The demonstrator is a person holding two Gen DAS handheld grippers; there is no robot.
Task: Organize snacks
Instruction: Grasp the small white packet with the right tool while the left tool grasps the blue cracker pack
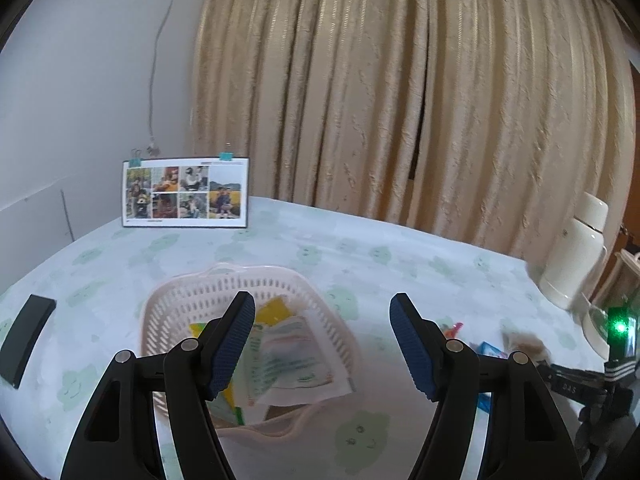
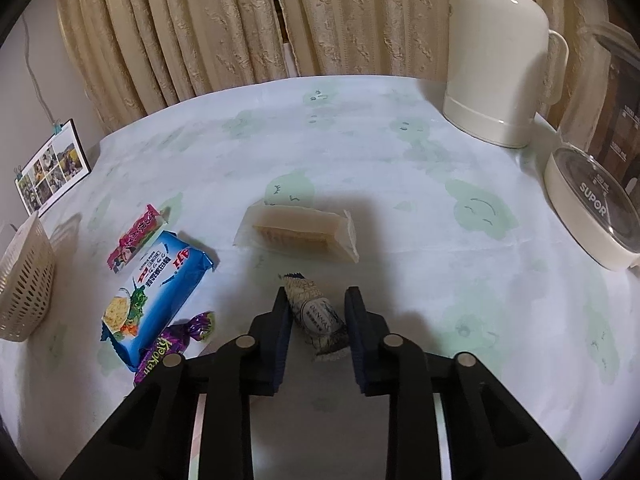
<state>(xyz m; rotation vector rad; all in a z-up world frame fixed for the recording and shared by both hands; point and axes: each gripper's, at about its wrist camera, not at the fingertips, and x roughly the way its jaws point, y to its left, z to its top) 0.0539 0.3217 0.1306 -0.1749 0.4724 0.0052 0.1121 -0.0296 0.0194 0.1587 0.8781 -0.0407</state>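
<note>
We see a small wrapped snack bar [image 2: 318, 316] lying on the desk [image 2: 400, 184], which is covered by a pale cloth with green smiling faces. The right tool [image 2: 316, 292] straddles the bar, its jaws partly apart with one on either side; whether they touch the wrapper we cannot tell. Just beyond lies a clear-wrapped wafer pack [image 2: 298, 234], and to the left a blue cracker packet [image 2: 154, 292], a pink packet [image 2: 136, 236] and a purple candy [image 2: 172, 348]. The left tool [image 1: 322, 308] hangs wide open and empty above a pink slotted basket [image 1: 188, 300] that holds several sachets [image 1: 288, 356]. A cream thermos [image 2: 496, 64], a glass kettle [image 2: 592, 200], a photo card [image 1: 186, 193] and beige curtains [image 1: 400, 80] ring the desk.
</note>
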